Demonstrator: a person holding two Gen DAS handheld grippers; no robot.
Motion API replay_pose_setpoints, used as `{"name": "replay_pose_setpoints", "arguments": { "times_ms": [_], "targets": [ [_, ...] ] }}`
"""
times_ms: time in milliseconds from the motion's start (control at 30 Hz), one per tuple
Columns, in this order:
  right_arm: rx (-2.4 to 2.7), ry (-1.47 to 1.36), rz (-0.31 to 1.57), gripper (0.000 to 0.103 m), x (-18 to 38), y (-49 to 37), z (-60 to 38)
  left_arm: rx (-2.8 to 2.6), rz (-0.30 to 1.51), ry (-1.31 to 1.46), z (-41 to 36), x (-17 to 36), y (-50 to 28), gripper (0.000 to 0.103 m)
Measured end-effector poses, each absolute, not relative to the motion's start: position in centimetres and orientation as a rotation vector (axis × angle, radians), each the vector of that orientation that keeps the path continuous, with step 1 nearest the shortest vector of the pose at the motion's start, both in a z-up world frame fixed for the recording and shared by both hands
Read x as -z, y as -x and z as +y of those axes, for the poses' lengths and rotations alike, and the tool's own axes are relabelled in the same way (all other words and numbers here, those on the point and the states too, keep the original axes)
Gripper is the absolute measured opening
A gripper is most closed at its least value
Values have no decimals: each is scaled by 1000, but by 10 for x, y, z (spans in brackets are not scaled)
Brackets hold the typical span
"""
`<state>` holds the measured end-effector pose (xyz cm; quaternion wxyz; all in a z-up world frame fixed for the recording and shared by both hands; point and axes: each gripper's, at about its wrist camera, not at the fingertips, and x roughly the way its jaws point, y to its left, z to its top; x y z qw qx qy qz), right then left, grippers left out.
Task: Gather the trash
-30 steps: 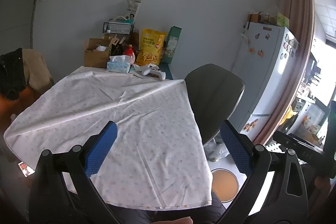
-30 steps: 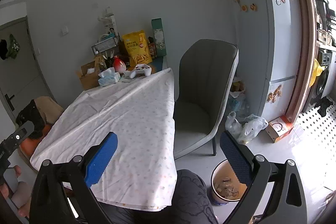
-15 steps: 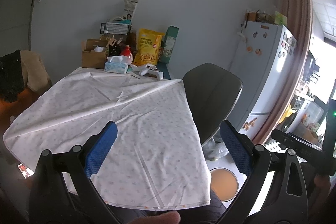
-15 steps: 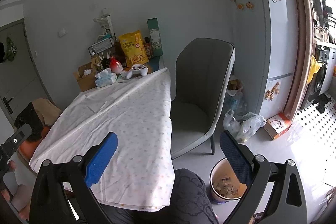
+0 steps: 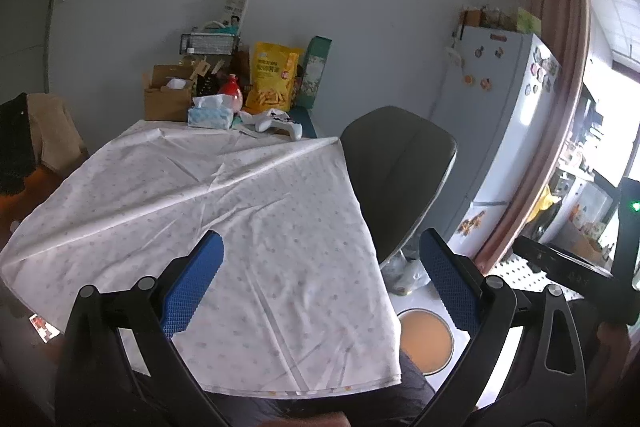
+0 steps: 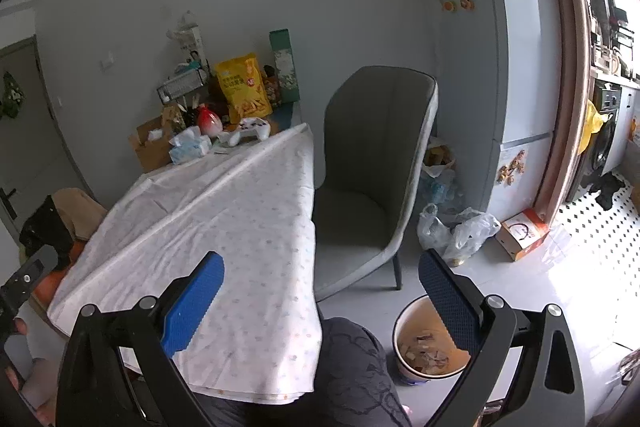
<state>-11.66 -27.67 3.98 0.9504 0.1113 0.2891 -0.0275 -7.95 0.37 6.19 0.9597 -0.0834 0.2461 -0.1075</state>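
Observation:
My left gripper is open and empty, held above the near edge of a table under a white dotted cloth. My right gripper is open and empty, above the table's near right corner. A round trash bin with paper scraps inside stands on the floor right of the table; it also shows in the left wrist view. No loose trash shows on the cloth.
A grey chair stands at the table's right side. At the far end are a tissue box, a yellow snack bag, a white game controller and a cardboard box. A fridge and plastic bags stand to the right.
Both grippers have drifted slightly; the view has shifted a little. Both stay open and empty.

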Motion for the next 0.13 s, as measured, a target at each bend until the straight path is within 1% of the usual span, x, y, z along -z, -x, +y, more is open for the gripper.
{"name": "replay_pose_setpoints", "arguments": {
  "times_ms": [133],
  "targets": [
    [75, -232, 608, 95, -26, 107, -283, 208, 528, 164, 5, -50, 67, 97]
  ]
}}
